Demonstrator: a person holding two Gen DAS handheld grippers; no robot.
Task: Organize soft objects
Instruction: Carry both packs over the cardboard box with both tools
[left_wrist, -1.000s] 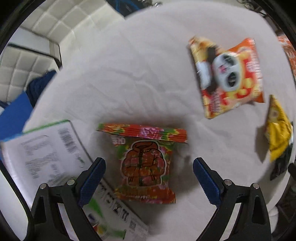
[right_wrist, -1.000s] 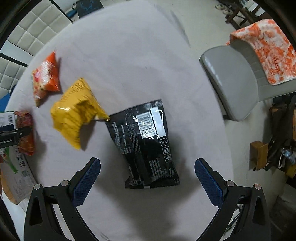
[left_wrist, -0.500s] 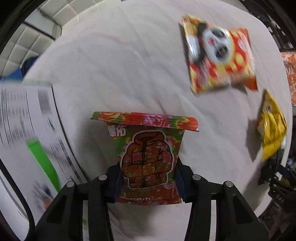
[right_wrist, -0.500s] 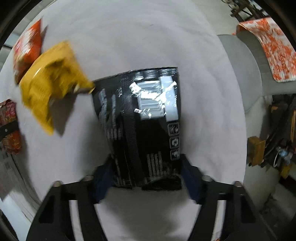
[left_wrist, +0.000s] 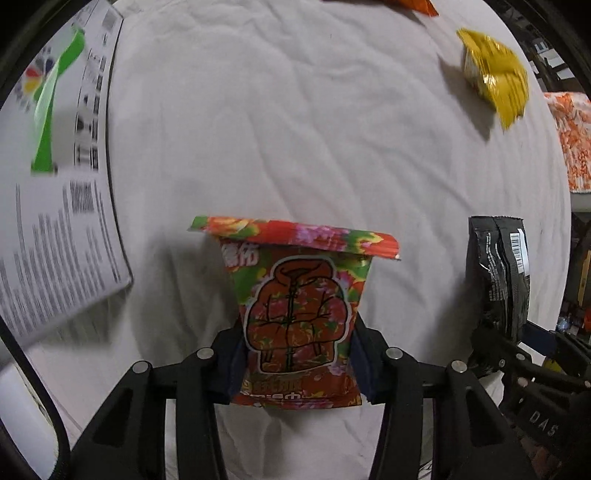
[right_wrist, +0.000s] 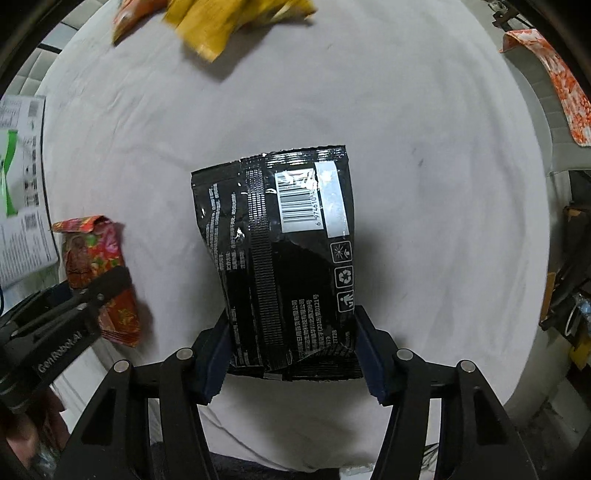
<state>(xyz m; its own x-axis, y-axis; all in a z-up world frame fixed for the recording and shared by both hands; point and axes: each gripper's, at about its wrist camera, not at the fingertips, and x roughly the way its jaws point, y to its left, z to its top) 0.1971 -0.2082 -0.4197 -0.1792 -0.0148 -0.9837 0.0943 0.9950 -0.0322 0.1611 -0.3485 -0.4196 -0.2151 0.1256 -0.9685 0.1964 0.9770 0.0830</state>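
Observation:
A red and green floral snack packet (left_wrist: 295, 295) hangs over the white tablecloth (left_wrist: 295, 129) with my left gripper (left_wrist: 295, 354) shut on its lower end; the jaws are opening slightly while the pads still press its sides. My right gripper (right_wrist: 291, 350) is closing on a black foil bag (right_wrist: 280, 240), barcode side up, with both pads against its lower edges. The left wrist view shows the black bag (left_wrist: 498, 273) at the right; the right wrist view shows the floral packet (right_wrist: 92, 251) at the left.
A yellow packet (left_wrist: 495, 74) and an orange packet (right_wrist: 129, 14) lie at the far side of the cloth. A white printed carton (left_wrist: 55, 184) sits at the left edge. A grey chair draped with an orange patterned cloth (right_wrist: 554, 74) stands beyond the table's right edge.
Both grippers went from wide open to shut, left on the floral packet, right on the black bag. Both bags are now off the cloth, and both hands have moved back from the far packets.

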